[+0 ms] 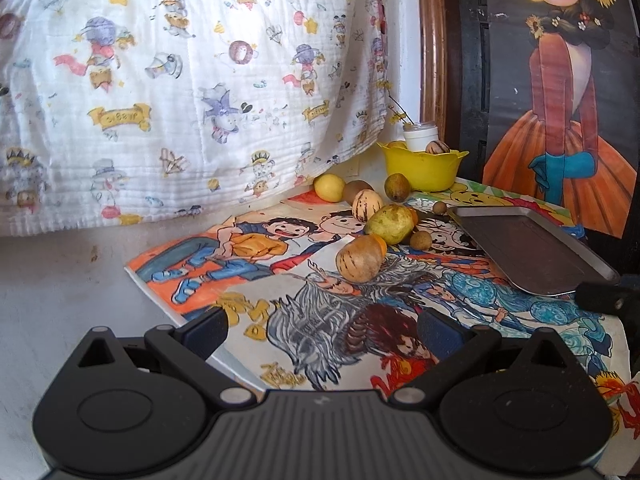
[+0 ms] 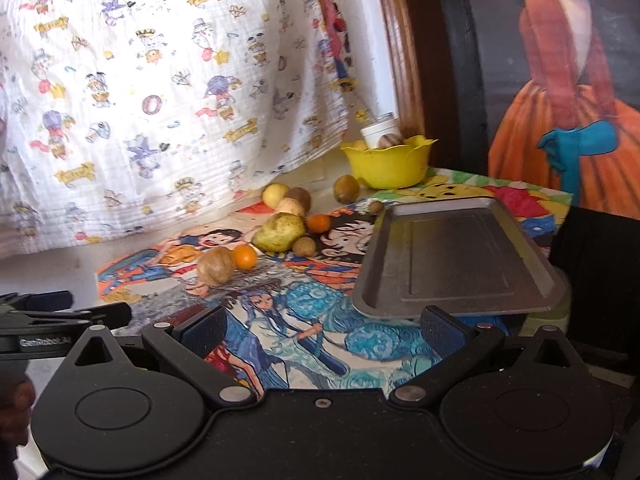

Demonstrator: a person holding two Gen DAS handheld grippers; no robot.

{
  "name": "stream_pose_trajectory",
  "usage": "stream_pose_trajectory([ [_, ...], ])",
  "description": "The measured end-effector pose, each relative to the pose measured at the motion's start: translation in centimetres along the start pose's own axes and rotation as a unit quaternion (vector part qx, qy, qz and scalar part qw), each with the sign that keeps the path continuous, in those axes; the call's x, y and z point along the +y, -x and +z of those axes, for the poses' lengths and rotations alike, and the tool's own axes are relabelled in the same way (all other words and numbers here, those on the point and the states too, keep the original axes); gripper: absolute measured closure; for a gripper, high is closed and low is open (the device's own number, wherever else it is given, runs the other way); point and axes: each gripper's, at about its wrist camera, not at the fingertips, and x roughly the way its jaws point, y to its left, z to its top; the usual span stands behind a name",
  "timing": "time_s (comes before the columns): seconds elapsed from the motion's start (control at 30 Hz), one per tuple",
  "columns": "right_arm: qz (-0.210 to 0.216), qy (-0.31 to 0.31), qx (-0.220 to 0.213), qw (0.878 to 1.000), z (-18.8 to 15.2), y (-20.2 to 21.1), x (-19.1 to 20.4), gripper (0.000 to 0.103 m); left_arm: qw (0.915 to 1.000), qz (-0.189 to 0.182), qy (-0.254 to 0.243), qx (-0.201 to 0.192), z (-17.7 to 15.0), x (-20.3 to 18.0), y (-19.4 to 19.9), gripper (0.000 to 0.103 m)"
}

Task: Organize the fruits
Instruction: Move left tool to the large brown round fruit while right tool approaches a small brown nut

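Note:
Several fruits lie loose on a cartoon-printed mat (image 1: 280, 308) (image 2: 280, 320): a striped tan melon (image 1: 360, 258) (image 2: 215, 266), a green pear (image 1: 390, 224) (image 2: 279, 232), a lemon (image 1: 329, 187) (image 2: 274, 194), small oranges (image 2: 245, 257) and brown round fruits (image 1: 420, 240) (image 2: 304, 247). A yellow bowl (image 1: 422, 168) (image 2: 386, 164) at the back holds a striped fruit and a white jar. An empty grey metal tray (image 1: 532, 248) (image 2: 456, 256) lies to the right. My left gripper (image 1: 322, 328) is open, well short of the fruits. My right gripper (image 2: 324, 330) is open at the tray's near edge.
A white printed blanket (image 1: 180, 80) (image 2: 160, 80) hangs behind the mat on the left. A painted picture (image 1: 560, 100) (image 2: 560, 100) and a dark frame stand behind the tray on the right. The left gripper's body (image 2: 52, 320) shows at the right view's left edge.

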Motion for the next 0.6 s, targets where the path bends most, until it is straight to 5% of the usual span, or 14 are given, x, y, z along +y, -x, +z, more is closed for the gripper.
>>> stream_pose_trajectory([
  [0.2, 0.004, 0.08, -0.004, 0.997, 4.8, 1.1, -0.7, 0.0, 0.9988, -0.02, -0.038, 0.022, 3.0, 0.4, -0.7, 0.0],
  [0.43, 0.002, 0.226, -0.026, 0.974, 12.2, 1.7, 0.2, 0.0, 0.9965, -0.051, -0.062, 0.024, 7.4, 1.8, -1.7, 0.0],
  [0.6, 0.023, 0.247, -0.013, 0.969, 18.8, 0.0, 1.2, 0.0, 0.9946, -0.071, -0.075, 0.009, 10.8, 2.2, -2.7, 0.0],
])
